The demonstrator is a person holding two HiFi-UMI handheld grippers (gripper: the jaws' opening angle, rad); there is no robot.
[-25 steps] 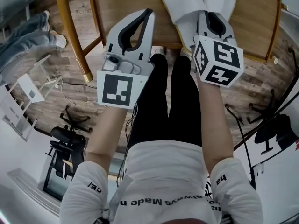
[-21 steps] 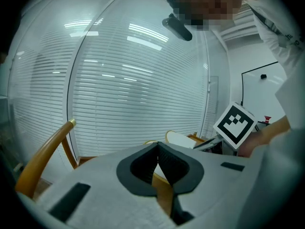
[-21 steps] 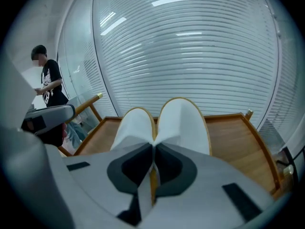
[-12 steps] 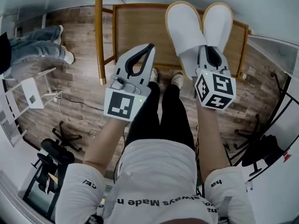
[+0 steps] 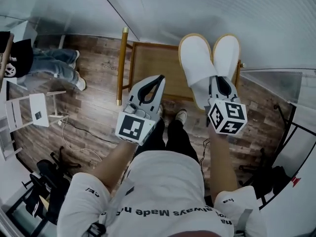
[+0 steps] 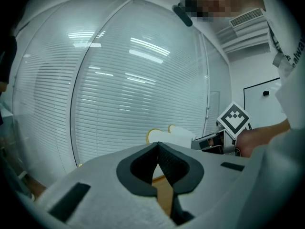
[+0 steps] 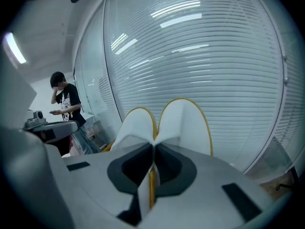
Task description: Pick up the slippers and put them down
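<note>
Two white slippers with tan rims, one (image 5: pixel 196 65) beside the other (image 5: pixel 227 53), hang in the air side by side, toes pointing away from me. My right gripper (image 5: pixel 217 82) is shut on their pressed-together inner edges at the heel end. In the right gripper view the pair (image 7: pixel 183 120) fans out just past the pinched jaws (image 7: pixel 153 148). To their left, at about the same height, my left gripper (image 5: pixel 159 79) is shut with nothing in it. From the left gripper view the slippers (image 6: pixel 172 136) show beyond its closed tips (image 6: pixel 157 145).
Far below stands a low wooden table (image 5: pixel 150 63) with a tall post (image 5: pixel 121 65) at its left. A person in jeans (image 5: pixel 52 65) stands at the left near a white stand (image 5: pixel 35 110). A glass wall with blinds (image 7: pixel 205 56) is ahead. Black stands (image 5: pixel 274 177) crowd the right.
Both grippers have risen together, and the slippers went up with the right one. The wooden table and floor now look smaller and farther below.
</note>
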